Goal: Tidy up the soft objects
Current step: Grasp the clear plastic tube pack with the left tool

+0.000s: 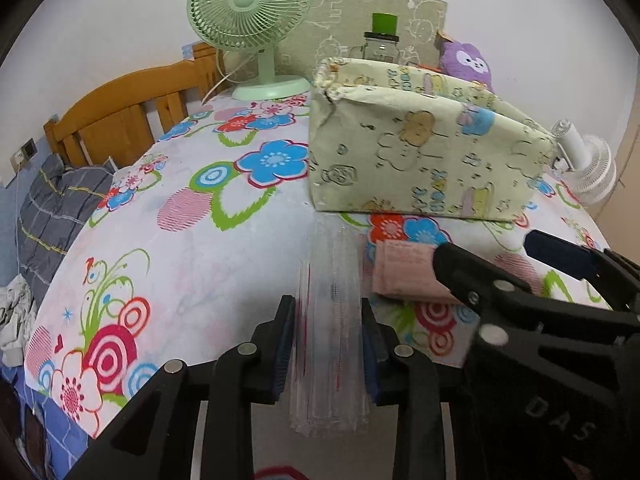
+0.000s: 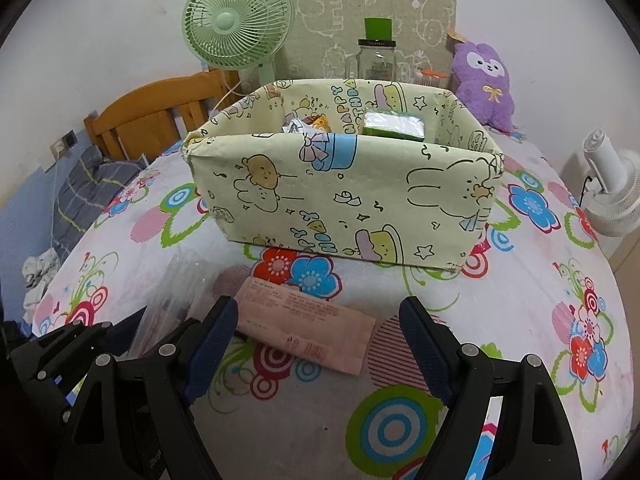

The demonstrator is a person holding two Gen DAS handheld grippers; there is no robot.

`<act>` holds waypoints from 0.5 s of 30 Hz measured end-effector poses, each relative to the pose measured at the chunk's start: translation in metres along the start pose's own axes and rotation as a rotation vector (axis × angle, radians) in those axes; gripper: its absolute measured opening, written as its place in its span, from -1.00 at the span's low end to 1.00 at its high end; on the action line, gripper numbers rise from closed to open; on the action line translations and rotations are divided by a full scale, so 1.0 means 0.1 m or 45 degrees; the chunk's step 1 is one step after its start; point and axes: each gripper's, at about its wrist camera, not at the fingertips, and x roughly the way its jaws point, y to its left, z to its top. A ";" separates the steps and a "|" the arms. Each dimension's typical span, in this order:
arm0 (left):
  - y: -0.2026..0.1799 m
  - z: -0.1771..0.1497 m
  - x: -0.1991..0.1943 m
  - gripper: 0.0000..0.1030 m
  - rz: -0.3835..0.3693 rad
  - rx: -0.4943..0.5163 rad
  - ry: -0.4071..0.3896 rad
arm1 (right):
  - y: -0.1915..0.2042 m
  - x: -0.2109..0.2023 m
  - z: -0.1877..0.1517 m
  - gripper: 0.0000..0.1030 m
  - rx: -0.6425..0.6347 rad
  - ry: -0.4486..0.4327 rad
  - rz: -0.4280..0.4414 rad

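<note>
A clear plastic packet (image 1: 330, 320) lay lengthwise on the floral bedsheet (image 1: 200, 240), and the left gripper (image 1: 329, 344) reached low and forward over the near edge of the bed with its blue-padded fingers (image 1: 285, 344) set on either side of the packet, closed against its flanks and pinching it. Just to the right of the packet, touching or nearly touching it, a flat pink packet (image 2: 304, 326) with printed text rested on the sheet. The right gripper (image 2: 316, 354) hovered low over that pink packet from the near side, its fingers (image 2: 426, 350) spread wide, the left one over the packet's near left corner and the right one clear of its right end; nothing was held between them. In the left wrist view the right gripper (image 1: 500, 256) came in from the right, one finger lying across the pink packet's (image 1: 404, 270) right end. Beyond both packets stood a pale yellow cartoon-print fabric box (image 2: 344, 200), its open top showing a green-wrapped pack (image 2: 394, 124) and some small crumpled items against the far wall. Farther back stood a green table fan (image 2: 238, 26), a glass jar (image 2: 376, 62) with a green-topped lid, and a purple plush toy (image 2: 486, 84) at the far right. A white fan (image 2: 616, 196) sat off the right edge, and a wooden headboard (image 2: 148, 120) with grey bedding lay to the left.
</note>
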 end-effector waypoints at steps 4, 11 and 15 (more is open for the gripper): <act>-0.08 -0.05 0.00 -0.43 -0.023 0.015 0.017 | -0.01 -0.02 -0.03 0.65 0.002 0.000 0.000; -0.13 0.01 0.08 -0.43 -0.017 0.027 0.014 | -0.07 0.01 -0.05 0.65 0.007 0.014 -0.006; -0.11 0.10 0.16 -0.43 -0.007 0.021 0.010 | -0.11 0.05 -0.03 0.65 0.017 0.025 -0.006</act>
